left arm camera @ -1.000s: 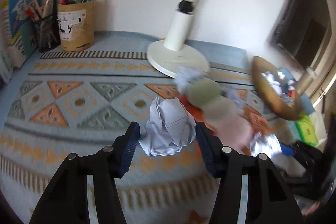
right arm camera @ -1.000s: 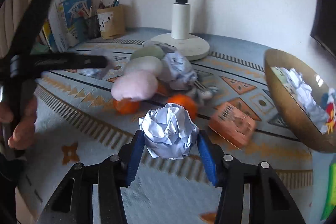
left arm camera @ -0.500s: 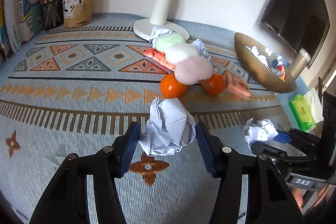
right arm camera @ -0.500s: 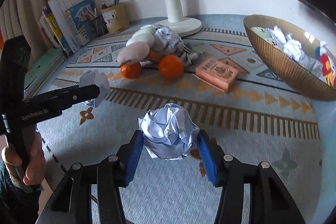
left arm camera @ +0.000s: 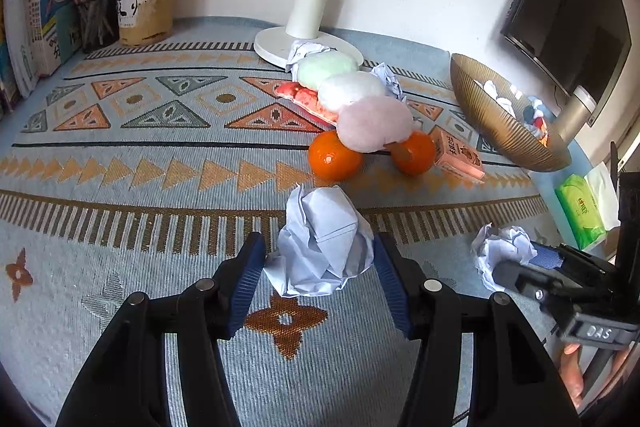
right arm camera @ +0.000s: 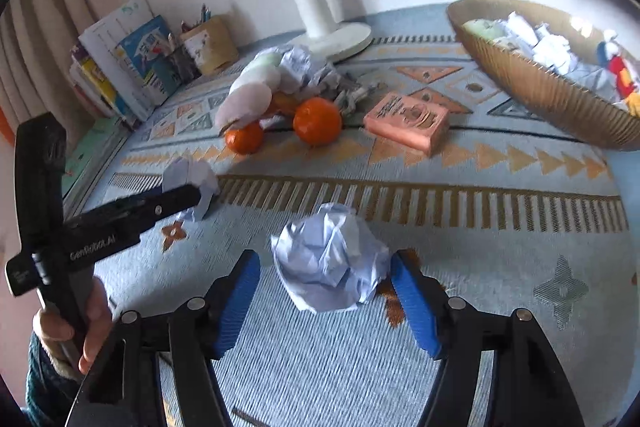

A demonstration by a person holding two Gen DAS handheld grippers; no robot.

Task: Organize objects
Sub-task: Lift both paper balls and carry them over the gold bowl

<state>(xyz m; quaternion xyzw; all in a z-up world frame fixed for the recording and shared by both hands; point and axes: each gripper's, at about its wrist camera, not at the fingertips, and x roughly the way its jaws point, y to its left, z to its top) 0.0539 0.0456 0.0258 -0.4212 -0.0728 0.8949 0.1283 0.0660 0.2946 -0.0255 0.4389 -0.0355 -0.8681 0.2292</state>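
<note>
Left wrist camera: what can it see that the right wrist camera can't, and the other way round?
Only the left wrist view shows the green tissue pack beyond the cloth's right edge. Only the right wrist view shows the curtain and the person's left hand gripping its tool's handle. Both show the two oranges, the pink box, the gold bowl of crumpled paper and the white lamp base.

two oranges (left arm camera: pixel 334 159) are lying mid-frame on the patterned cloth (left arm camera: pixel 120 187), a bowl (left arm camera: pixel 496 123) sitting at right, a lamp base (left arm camera: pixel 276 47) standing behind.
</note>
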